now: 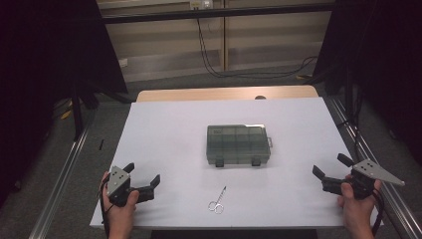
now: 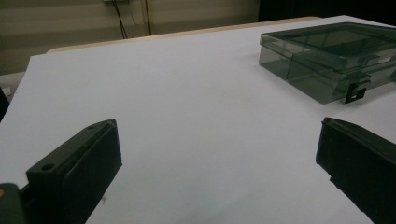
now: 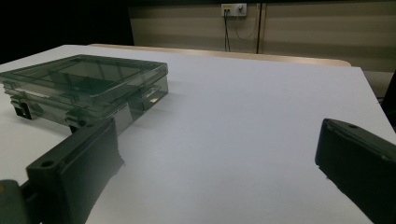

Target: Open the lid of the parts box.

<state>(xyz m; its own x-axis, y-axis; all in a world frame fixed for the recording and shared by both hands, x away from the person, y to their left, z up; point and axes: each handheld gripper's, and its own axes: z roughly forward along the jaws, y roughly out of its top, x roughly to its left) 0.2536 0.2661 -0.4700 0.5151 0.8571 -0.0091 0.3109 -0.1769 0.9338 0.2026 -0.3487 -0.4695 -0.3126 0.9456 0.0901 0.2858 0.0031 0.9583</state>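
The closed storage box (image 1: 238, 145) at the table's (image 1: 169, 124) middle and the small scissors (image 1: 217, 201) near its front edge are the sole obstacles, well apart, with open surface toward both side edges and far corners.

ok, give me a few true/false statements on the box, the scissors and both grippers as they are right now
1. The lid of the plastic box is closed. True.
2. The scissors lie inside the box. False: they lie on the white table, nearer the person than the box.
3. The left gripper holds the scissors. False: its jaws stand open with nothing between them.
4. The right gripper is open and holds nothing. True.
5. The box sits at the table's left edge. False: it sits near the middle.
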